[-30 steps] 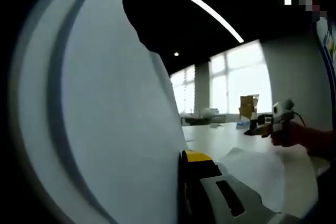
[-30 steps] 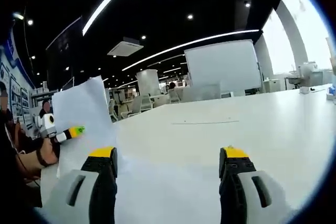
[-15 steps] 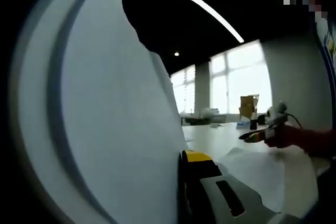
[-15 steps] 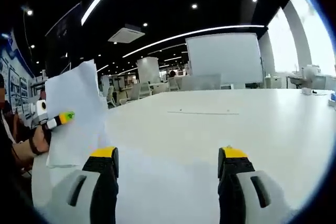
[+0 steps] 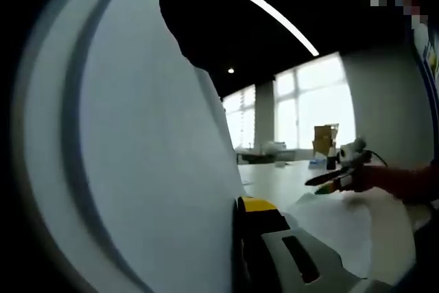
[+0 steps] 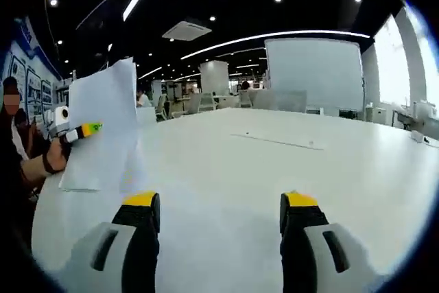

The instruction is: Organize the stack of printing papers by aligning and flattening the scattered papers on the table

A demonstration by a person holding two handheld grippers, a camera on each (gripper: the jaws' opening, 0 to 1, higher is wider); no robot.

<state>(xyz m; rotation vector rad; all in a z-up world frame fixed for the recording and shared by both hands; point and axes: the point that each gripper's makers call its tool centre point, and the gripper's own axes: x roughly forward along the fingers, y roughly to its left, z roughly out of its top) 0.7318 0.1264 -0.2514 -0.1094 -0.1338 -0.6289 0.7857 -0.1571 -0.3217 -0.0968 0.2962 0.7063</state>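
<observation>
A bunch of white printing papers (image 5: 137,142) stands upright, close to the camera in the left gripper view. My left gripper (image 5: 238,205) is shut on its lower edge, and one yellow-tipped finger (image 5: 257,205) shows beside the sheets. In the right gripper view the same papers (image 6: 103,125) stand at the left on the white table (image 6: 274,169), with the left gripper (image 6: 81,130) clamped on them. My right gripper (image 6: 219,200) is open over the bare table with nothing between its fingers. It also reaches in at the right as the right gripper (image 5: 321,179), just above a loose sheet (image 5: 336,221) lying flat.
The person's hand and sleeve (image 6: 38,166) hold the left gripper at the table's near left edge. A thin pen-like line (image 6: 278,142) lies far out on the table. Office desks, a whiteboard (image 6: 312,73) and windows stand beyond.
The right gripper has tilted and dipped toward the loose sheet on the table, and its view has swung a little. The left gripper and its papers have stayed put.
</observation>
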